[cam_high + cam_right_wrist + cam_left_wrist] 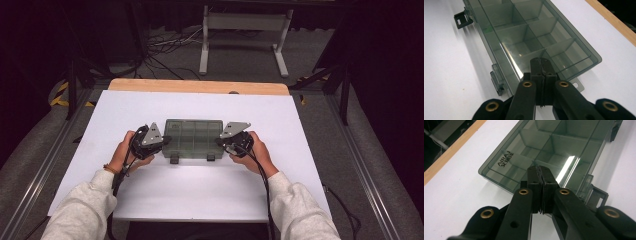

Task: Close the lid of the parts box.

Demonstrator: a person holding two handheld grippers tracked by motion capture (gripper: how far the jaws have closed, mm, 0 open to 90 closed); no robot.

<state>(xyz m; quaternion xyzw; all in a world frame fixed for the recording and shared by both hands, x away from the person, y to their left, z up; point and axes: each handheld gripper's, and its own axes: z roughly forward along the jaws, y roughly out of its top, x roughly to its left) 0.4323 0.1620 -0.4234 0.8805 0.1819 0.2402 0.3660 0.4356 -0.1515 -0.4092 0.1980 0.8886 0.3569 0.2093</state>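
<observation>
A translucent grey-green compartment box (192, 136) lies closed on the white table cover (200, 185), with two latches (174, 159) on its near side. My left gripper (166, 140) is at the box's left end and my right gripper (220, 142) at its right end. In the left gripper view the jaws (540, 168) are pressed together with nothing between them, tips over the lid of the box (564, 145). The right gripper (541, 60) is likewise shut and empty, tips over the other end of the box (524, 30). I cannot tell whether the tips touch the lid.
The wooden table edge (200, 86) runs along the far side of the white cover. Behind it on the floor stand a white frame (245, 30) and loose cables (165, 45). Metal rails (35, 180) flank the table.
</observation>
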